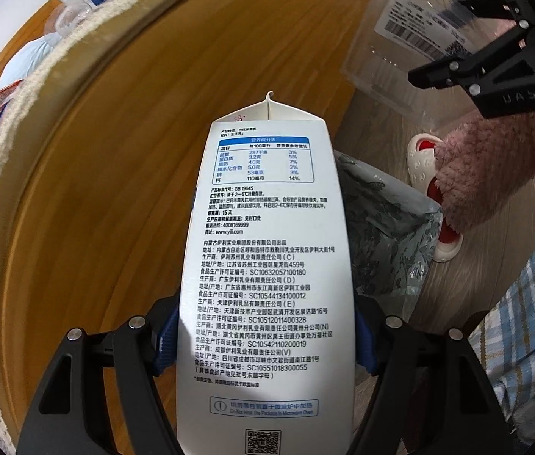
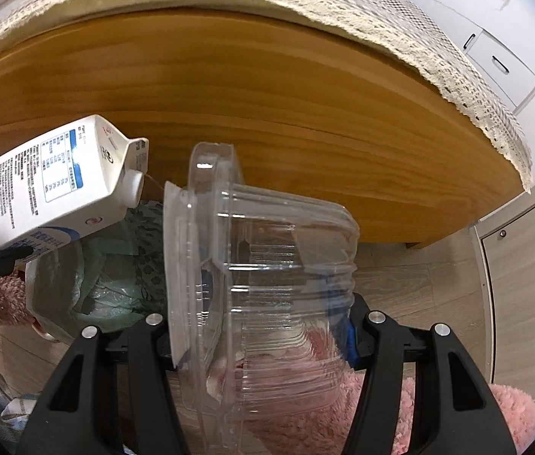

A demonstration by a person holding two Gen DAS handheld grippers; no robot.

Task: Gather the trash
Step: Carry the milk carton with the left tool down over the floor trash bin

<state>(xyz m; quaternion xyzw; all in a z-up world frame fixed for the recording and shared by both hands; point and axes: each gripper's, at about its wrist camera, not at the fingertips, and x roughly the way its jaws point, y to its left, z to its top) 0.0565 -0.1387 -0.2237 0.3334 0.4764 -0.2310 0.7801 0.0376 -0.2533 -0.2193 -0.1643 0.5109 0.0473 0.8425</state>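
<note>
Hanging beside the worktop (image 2: 267, 87) edge over the lined bin (image 2: 78, 284), the left claw (image 1: 267, 341) clamps a milk carton (image 1: 267, 265) spout-down while the right claw (image 2: 260, 341) clamps a clear clamshell box (image 2: 267, 265), both angled for dropping in

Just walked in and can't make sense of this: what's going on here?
A person is clearing trash with tongs in each hand. The left tongs grip a white milk carton; the right tongs grip a clear plastic container. Both hang beside the wooden table, above a lined trash bin.
</note>
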